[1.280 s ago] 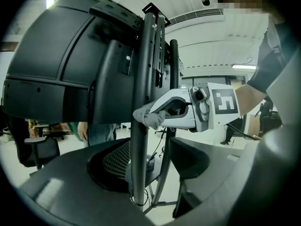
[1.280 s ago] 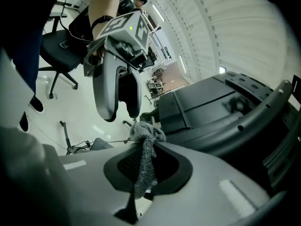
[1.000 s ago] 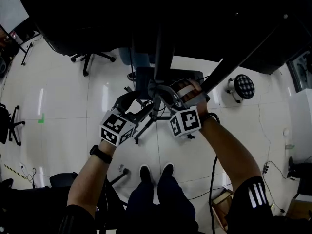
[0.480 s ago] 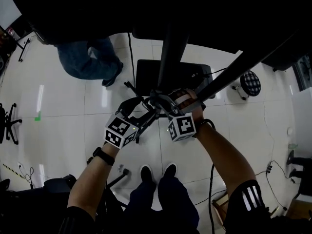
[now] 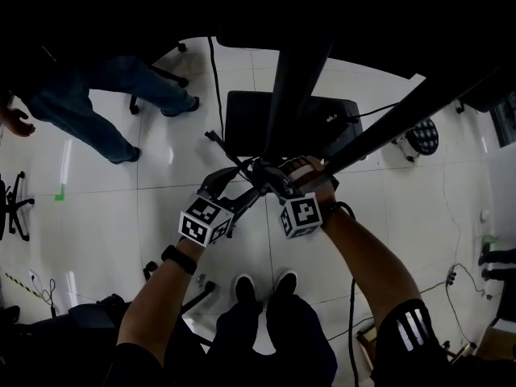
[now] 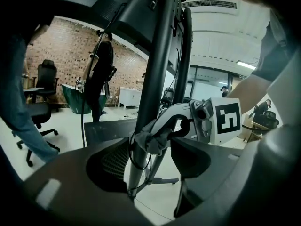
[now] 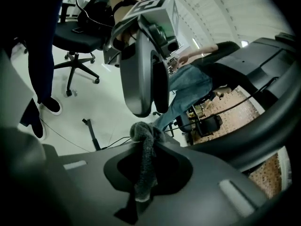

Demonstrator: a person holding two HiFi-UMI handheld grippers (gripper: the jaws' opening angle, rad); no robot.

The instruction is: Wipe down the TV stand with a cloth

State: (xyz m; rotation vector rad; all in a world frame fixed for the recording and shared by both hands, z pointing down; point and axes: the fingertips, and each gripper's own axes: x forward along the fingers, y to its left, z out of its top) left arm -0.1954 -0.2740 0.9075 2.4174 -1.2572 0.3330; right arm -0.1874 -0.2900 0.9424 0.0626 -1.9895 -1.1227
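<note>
The TV stand's dark pole (image 5: 290, 95) rises from its flat black base (image 5: 242, 119) on the white floor. Both grippers meet at the pole. My right gripper (image 5: 264, 172) is shut on a grey cloth (image 7: 145, 161), which bunches beyond the jaws against the pole (image 6: 155, 79). In the left gripper view the cloth (image 6: 150, 140) sits pressed on the pole under the right gripper's pale fingers (image 6: 175, 119). My left gripper (image 6: 148, 161) is open, its jaws on either side of the pole just below the cloth. It appears large and grey in the right gripper view (image 7: 141, 79).
A slanted dark strut (image 5: 395, 123) crosses to the right. Another person in jeans (image 5: 105, 103) stands on the floor at upper left. Office chairs (image 5: 12, 204), a round fan (image 5: 423, 135) and loose cables (image 5: 355, 297) lie around. My own shoes (image 5: 258, 285) are below.
The person in jeans has walked from behind the stand to the left. Both grippers stay at the pole and have drawn closer together, with the cloth still held.
</note>
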